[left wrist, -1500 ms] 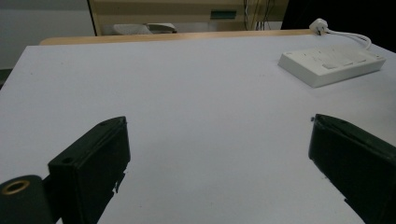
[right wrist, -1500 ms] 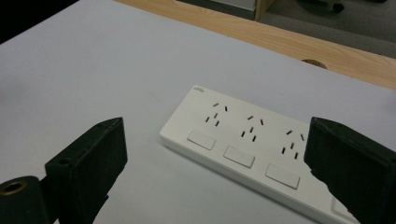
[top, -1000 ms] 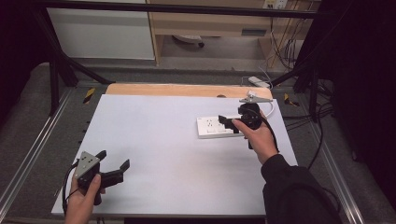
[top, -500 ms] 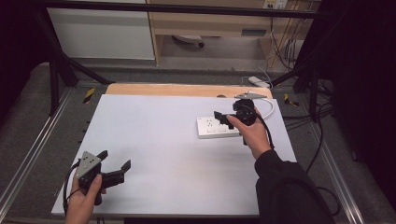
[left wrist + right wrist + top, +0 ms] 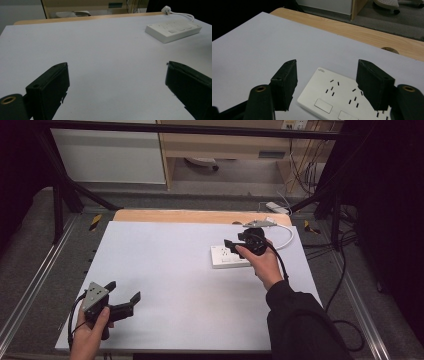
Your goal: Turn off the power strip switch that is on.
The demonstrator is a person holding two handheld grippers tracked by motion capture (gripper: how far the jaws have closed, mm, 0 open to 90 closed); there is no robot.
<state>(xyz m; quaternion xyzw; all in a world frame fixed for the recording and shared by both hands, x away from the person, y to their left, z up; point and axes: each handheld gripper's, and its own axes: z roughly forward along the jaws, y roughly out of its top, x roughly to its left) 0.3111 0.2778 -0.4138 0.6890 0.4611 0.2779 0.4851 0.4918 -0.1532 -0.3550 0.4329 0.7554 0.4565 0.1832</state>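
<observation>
Left claw [image 5: 122, 296] idle at the tabletop's [image 5: 165, 270] near-left corner, jaws spread, nothing between them. Power strip [image 5: 230, 257] lies flat right of centre, long axis left-right, cable trailing right. Right claw [image 5: 233, 245] is far nearer, hovering above it with jaws part-spread, just been closing, strip below them, not yet pinched.
</observation>
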